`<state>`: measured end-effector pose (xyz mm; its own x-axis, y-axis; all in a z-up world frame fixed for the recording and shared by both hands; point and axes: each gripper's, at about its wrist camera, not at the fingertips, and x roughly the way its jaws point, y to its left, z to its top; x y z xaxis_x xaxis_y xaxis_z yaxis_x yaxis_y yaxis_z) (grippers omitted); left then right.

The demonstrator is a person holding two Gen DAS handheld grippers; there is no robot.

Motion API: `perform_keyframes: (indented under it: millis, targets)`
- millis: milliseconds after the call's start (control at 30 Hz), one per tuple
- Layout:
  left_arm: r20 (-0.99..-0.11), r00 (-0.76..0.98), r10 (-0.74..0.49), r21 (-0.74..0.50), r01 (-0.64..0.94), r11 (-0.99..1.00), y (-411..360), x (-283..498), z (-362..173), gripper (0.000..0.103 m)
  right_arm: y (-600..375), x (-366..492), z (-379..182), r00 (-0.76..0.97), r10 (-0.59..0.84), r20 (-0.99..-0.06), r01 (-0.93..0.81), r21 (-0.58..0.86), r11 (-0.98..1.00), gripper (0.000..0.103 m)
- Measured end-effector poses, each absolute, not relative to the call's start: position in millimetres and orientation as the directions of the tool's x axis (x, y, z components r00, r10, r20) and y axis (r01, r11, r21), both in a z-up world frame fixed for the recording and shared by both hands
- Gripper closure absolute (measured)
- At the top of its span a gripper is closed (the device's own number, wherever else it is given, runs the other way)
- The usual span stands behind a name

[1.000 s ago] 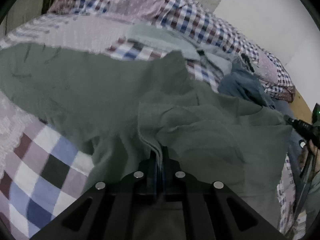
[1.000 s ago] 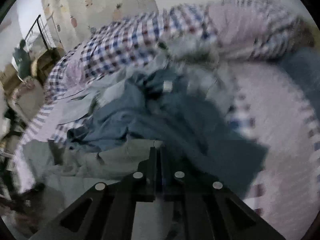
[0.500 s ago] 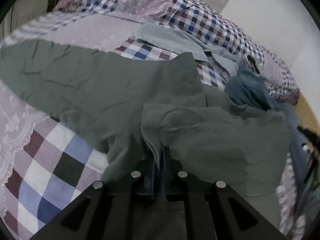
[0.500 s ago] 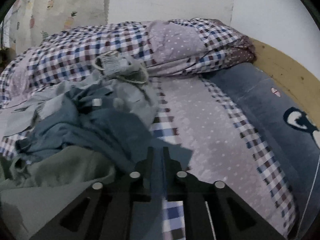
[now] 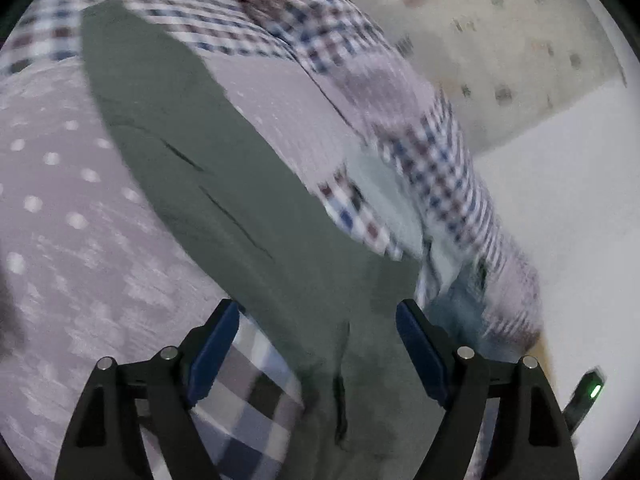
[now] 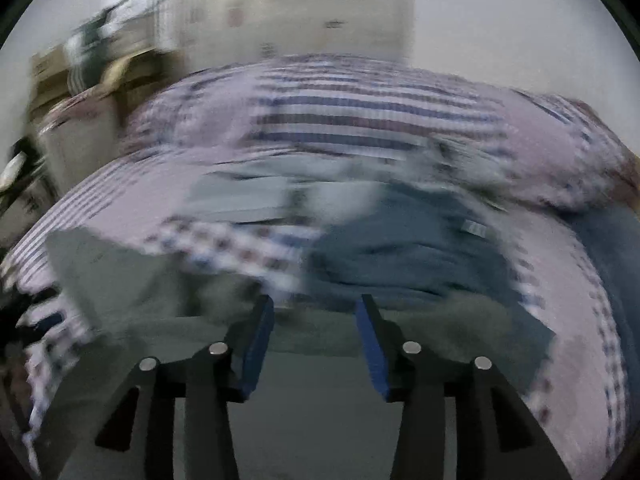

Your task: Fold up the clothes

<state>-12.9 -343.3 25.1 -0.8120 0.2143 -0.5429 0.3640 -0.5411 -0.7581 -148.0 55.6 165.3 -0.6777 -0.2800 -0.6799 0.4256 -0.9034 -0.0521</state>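
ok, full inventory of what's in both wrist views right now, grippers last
dark green cloth garment: 1, grey-green, spread flat on the bed, running under both grippers
crumpled blue cloth garment: 1, slate blue, heaped beyond the green one
pale grey-green cloth garment: 1, lying behind the blue heap, blurred
plaid quilt: 1, blue, maroon and white checks, bunched along the far side
dotted bedspread: 1, lilac with white dots, covering the bed
left gripper: 1, black with blue pads, open
right gripper: 1, black with blue pads, open
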Motion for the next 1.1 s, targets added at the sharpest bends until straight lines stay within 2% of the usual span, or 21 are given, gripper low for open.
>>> perform_keyframes:
  millis: [233,633,867,1100]
  targets:
    - [-0.481,-0.862,0.157,-0.819,0.379,-0.431,-405.0,17.4,36.3,0.017,-100.6,-113.9,144.0,-0.557,-0.444,-0.701,0.689,-0.092,-0.719,0.038]
    - [-0.329,-0.944,-0.012,-0.928,0.326,-0.183,-505.1,100.0,35.4,0.016,-325.2,-69.1,91.8,-0.358,-0.586,-0.726,0.896,-0.091,-0.435,0.035]
    - [-0.262,-0.962,-0.071,-0.948,0.27,-0.166,-536.9,124.3,33.8,0.016,-438.0,-60.9,61.6,-0.318,-0.606,-0.729,0.935,-0.137,-0.326,0.035]
    - [-0.33,-0.927,-0.179,-0.914,0.361,-0.187,-563.8,154.6,31.4,0.016,-525.8,-69.1,25.3,-0.347,-0.572,-0.743,0.93,-0.191,-0.315,0.038]
